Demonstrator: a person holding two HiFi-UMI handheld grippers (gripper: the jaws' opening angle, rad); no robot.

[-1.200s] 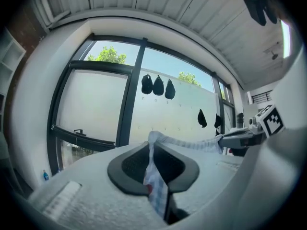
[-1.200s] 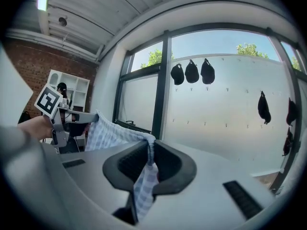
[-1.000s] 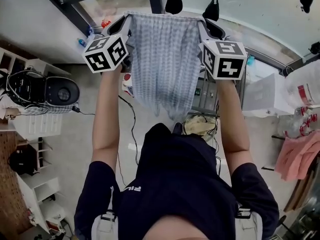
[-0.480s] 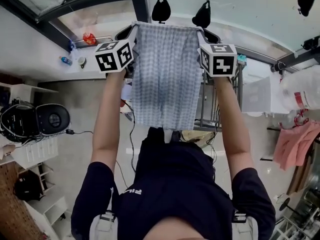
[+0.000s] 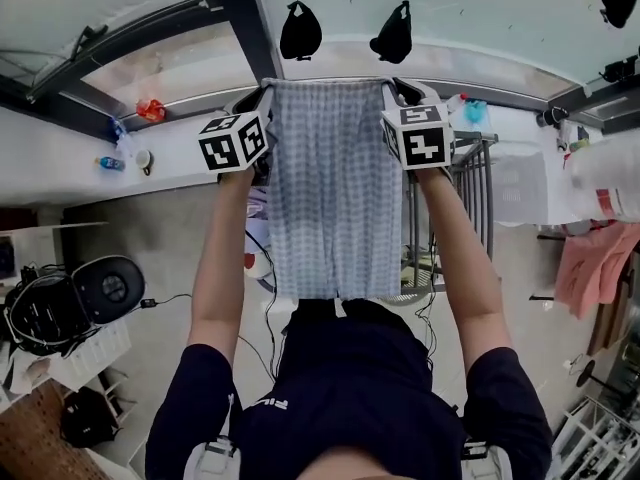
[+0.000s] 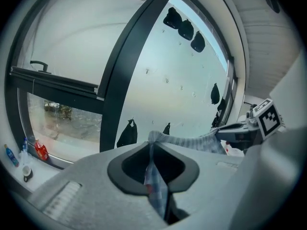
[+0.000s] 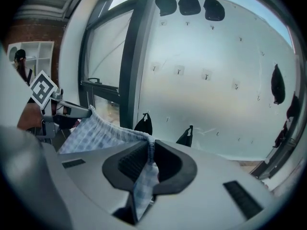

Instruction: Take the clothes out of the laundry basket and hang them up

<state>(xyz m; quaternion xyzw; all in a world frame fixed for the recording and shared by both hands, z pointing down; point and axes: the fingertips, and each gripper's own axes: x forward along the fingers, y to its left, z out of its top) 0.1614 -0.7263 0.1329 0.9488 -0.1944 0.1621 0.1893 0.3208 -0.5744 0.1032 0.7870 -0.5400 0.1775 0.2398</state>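
Checked garment [image 5: 335, 188], blue and white with a gathered waistband, hangs spread flat in the head view between 2 grippers raised ahead of the person. The left gripper [image 5: 262, 96] pinches 1 end of the waistband and the right gripper [image 5: 400, 90] pinches the other. 2 black clips [image 5: 300, 33] hang on the pale wall just above it, and a metal rack [image 5: 470, 168] stands below the right arm.

In the left gripper view the jaws are clamped on a fold of the garment [image 6: 156, 186], whose waistband runs off toward the other gripper [image 6: 235, 133].

In the right gripper view the jaws likewise bite the garment [image 7: 144, 176] at its edge.

By my reading, 1 piece is lifted and opened out but not yet hung. Whatever else waits to be hung shows in no view.
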